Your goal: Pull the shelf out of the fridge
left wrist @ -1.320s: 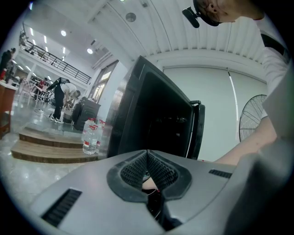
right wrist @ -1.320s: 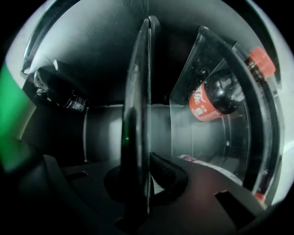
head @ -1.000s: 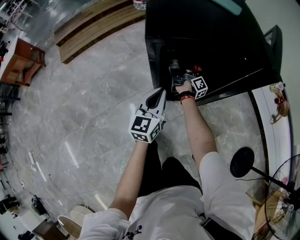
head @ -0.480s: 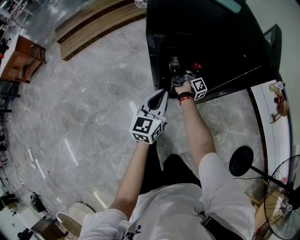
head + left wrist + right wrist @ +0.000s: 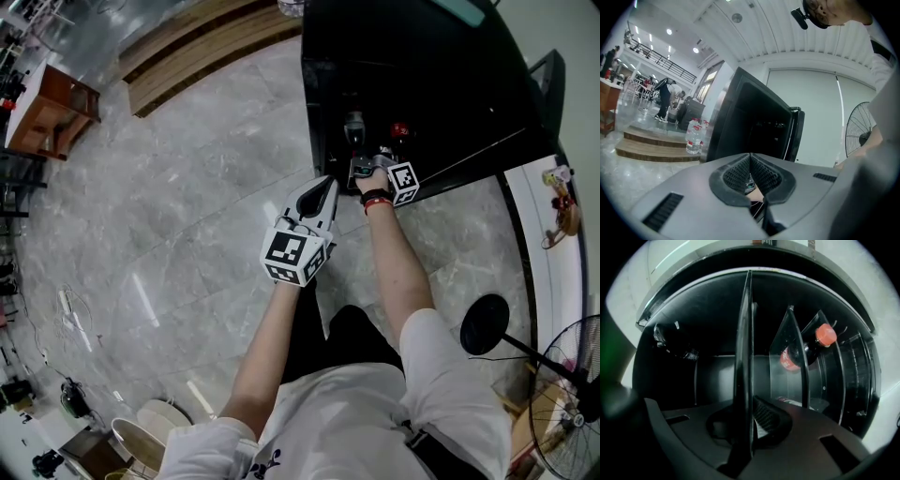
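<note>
The black fridge (image 5: 422, 84) stands open in front of me. Inside its opening, my right gripper (image 5: 361, 169) is shut on the front edge of a thin dark shelf (image 5: 743, 357). In the right gripper view that shelf shows as an upright strip running between the pads of the right gripper (image 5: 745, 423). A second clear shelf (image 5: 790, 357) lies beside it, with a red-capped bottle (image 5: 825, 333) behind. My left gripper (image 5: 314, 192) hangs shut and empty just outside the fridge's front corner. In the left gripper view the left gripper (image 5: 751, 173) points at the fridge (image 5: 750, 122).
Grey marble floor (image 5: 169, 216) stretches to the left, with wooden steps (image 5: 197, 47) beyond it. A standing fan (image 5: 562, 412) and its round base (image 5: 485, 323) are at my right. Water bottles (image 5: 693, 138) stand on the steps by the fridge.
The right gripper has drawn back a little toward me with the shelf edge in it. The left gripper has shifted slightly beside it.
</note>
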Available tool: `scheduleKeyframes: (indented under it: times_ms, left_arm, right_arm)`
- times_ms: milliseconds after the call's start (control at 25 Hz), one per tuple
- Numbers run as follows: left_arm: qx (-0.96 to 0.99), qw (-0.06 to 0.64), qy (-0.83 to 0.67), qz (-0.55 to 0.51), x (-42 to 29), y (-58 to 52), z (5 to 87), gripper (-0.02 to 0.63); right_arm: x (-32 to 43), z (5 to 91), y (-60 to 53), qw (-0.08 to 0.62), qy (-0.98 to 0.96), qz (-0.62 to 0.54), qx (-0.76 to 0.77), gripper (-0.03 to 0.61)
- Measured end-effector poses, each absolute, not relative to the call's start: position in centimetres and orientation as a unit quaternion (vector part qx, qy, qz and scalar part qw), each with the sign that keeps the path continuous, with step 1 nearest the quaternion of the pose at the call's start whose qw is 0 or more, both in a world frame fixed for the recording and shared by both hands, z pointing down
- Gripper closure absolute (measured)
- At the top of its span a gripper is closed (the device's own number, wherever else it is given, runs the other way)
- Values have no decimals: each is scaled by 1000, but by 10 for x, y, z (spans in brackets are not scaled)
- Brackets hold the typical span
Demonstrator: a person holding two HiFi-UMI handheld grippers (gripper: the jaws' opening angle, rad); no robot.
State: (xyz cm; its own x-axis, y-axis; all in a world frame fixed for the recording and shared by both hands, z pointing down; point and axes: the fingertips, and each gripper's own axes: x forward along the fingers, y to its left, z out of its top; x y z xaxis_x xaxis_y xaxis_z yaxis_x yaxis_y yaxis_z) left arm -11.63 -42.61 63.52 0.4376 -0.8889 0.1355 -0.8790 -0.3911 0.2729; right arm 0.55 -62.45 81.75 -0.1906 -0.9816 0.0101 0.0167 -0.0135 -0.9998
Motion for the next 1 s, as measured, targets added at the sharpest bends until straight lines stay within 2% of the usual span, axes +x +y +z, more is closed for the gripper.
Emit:
scheduleKeyframes:
  times_ms: [1000]
  left_arm:
    - [843, 154, -515, 6, -107, -397, 613, 597]
  right_arm:
    - [18, 817, -568, 455, 535, -553, -448, 545]
